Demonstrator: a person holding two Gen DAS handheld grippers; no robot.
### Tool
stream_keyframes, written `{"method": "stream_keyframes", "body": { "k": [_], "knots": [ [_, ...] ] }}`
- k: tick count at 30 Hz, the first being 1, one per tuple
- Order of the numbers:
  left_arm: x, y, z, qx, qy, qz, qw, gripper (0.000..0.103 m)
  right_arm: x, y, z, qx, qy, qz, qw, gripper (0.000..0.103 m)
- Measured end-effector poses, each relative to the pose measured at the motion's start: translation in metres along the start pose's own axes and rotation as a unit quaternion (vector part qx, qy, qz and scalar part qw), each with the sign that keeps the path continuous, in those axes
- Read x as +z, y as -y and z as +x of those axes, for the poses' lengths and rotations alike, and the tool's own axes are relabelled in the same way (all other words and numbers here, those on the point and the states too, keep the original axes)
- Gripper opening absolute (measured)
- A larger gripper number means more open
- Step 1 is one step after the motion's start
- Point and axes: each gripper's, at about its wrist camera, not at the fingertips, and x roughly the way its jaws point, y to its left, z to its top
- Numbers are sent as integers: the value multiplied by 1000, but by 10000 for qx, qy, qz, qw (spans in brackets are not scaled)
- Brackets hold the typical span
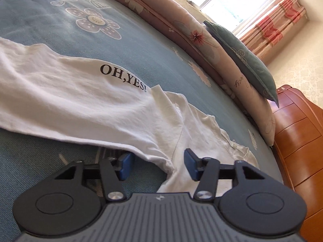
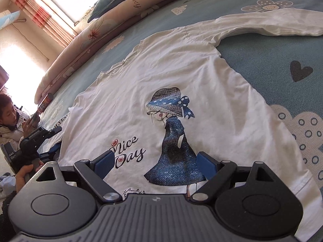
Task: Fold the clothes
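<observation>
A white long-sleeved shirt (image 2: pixel 181 76) lies spread face up on the bed, with a girl in a blue dress and "Nice Day" printed on it. One sleeve (image 2: pixel 262 23) stretches away to the far right. The other sleeve (image 1: pixel 70 92) carries the words "OH,YES!". My left gripper (image 1: pixel 159 164) is open and low at that sleeve's underarm, with the cloth edge lying between its blue pads (image 1: pixel 126 165). My right gripper (image 2: pixel 156 164) is open just over the shirt's lower front, and nothing is pinched in it. A hand (image 2: pixel 22 173) holds the left gripper (image 2: pixel 53 148) at the shirt's left side.
The bed has a blue flowered cover (image 1: pixel 90 20). A rolled floral quilt (image 1: pixel 181 26) and a teal pillow (image 1: pixel 242 56) line its far edge. Orange wooden furniture (image 1: pixel 298 137) stands beside it. A can (image 2: pixel 45 101) lies on the bed. A seated person (image 2: pixel 12 125) is at the left.
</observation>
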Motion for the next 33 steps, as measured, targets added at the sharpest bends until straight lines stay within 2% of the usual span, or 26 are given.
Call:
{"method": "stream_keyframes", "body": {
  "k": [3,6,8,15,17,18,20,22,26,29,32,33],
  "knots": [
    [0,-6,-1,233,210,-178,9993,2,1,2,2,37,30,40,10000,95],
    [6,-14,-10,487,491,-218,9974,2,3,1,4,42,20,-51,10000,95],
    [10,-17,-11,493,457,-184,9976,2,3,0,4,42,35,-73,10000,95],
    [7,5,-38,663,221,570,9959,14,1,-5,5,-39,42,-297,9995,96],
    [4,20,-45,386,214,924,9947,16,-1,-6,5,-49,43,-364,9993,96],
    [3,27,-49,226,213,1104,9934,23,-1,-6,6,-45,46,-371,9993,97],
    [3,40,-42,-204,39,1239,9921,29,-1,-6,6,-35,60,-355,9993,98],
    [1,51,-26,-468,-206,1297,9902,30,-2,-6,5,-32,71,-336,9994,98],
    [-5,55,9,-45,-680,1370,9882,29,-3,-4,2,-1,44,-326,9995,98],
    [-1,48,17,207,-665,1526,9858,21,-3,-2,0,51,31,-286,9996,98],
    [-3,50,12,246,-761,1676,9826,21,-2,-1,1,70,26,-277,9996,98],
    [-4,50,10,258,-793,1726,9815,24,-2,-1,1,68,29,-283,9996,98]
  ]
}}
